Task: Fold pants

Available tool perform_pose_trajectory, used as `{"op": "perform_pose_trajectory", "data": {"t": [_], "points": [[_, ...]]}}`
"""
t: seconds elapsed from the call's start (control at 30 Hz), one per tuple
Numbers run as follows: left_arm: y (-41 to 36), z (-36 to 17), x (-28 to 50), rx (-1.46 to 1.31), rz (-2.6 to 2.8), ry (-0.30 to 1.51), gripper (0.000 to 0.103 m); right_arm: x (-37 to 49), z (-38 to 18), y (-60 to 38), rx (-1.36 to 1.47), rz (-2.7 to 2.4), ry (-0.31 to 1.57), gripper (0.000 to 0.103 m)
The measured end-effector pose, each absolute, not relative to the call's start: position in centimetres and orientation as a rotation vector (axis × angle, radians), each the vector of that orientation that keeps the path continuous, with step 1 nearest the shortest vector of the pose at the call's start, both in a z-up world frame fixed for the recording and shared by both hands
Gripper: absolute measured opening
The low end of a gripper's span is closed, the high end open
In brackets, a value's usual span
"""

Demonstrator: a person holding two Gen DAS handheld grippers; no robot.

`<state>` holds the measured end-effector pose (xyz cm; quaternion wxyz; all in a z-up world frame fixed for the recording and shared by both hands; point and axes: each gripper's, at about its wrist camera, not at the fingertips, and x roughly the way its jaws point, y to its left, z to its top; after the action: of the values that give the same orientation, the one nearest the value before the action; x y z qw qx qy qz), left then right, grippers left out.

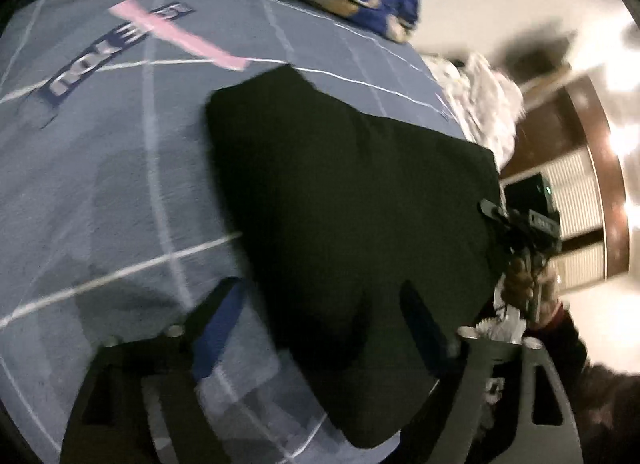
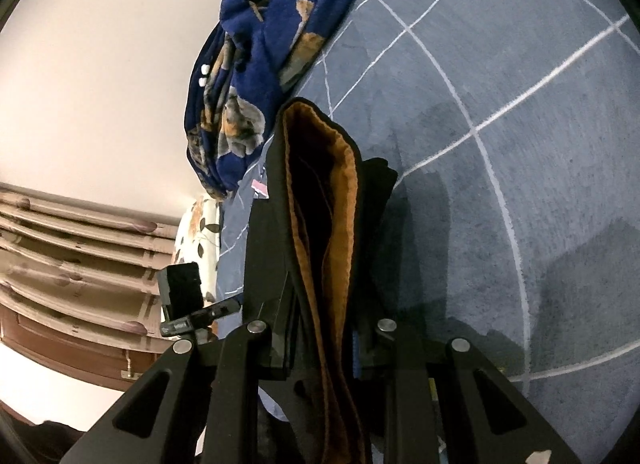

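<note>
The pants (image 1: 352, 224) are black with an orange-brown lining (image 2: 340, 224). In the left wrist view they lie folded into a dark slab on the grey-blue checked bedsheet (image 1: 120, 184). My left gripper (image 1: 320, 312) is open, its blue-padded fingers (image 1: 218, 328) straddling the pants' near edge. My right gripper (image 2: 320, 344) is shut on the pants' folded edge, and the layers stand up between its fingers. It also shows in the left wrist view (image 1: 520, 224) at the pants' right edge.
A dark blue floral blanket (image 2: 260, 64) is bunched at the far side of the bed. A pink strip (image 1: 180, 36) lies on the sheet beside printed lettering. A white floral pillow (image 1: 480, 104) sits at the bed's edge. Wooden furniture (image 2: 80, 264) stands beyond.
</note>
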<state>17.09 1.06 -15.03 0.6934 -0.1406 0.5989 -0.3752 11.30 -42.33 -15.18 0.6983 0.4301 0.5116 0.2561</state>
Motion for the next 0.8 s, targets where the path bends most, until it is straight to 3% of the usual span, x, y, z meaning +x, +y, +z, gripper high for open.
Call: {"op": "perform_pose_trajectory", "data": {"t": [0.17, 0.2, 0.23, 0.27, 0.8], "points": [[0.1, -15.6, 18.0, -0.434, -0.917, 1.314, 0.092, 11.6, -15.4, -42.4, 0.964, 0.571, 1.144, 0.020], [-0.6, -15.3, 17.7, -0.384, -0.907, 1.290, 0.076, 11.6, -15.4, -42.3, 0.963, 0.572, 1.145, 0.020], [-1.0, -15.3, 17.6, -0.347, -0.887, 1.284, 0.038, 11.6, -15.4, -42.3, 0.964, 0.573, 1.144, 0.020], [-1.0, -15.6, 17.5, -0.321, -0.854, 1.284, 0.020, 11.6, -15.4, -42.3, 0.965, 0.574, 1.144, 0.020], [0.5, -10.3, 14.3, -0.335, -0.735, 1.106, 0.013, 11.6, -14.0, -40.7, 1.013, 0.620, 1.089, 0.020]]}}
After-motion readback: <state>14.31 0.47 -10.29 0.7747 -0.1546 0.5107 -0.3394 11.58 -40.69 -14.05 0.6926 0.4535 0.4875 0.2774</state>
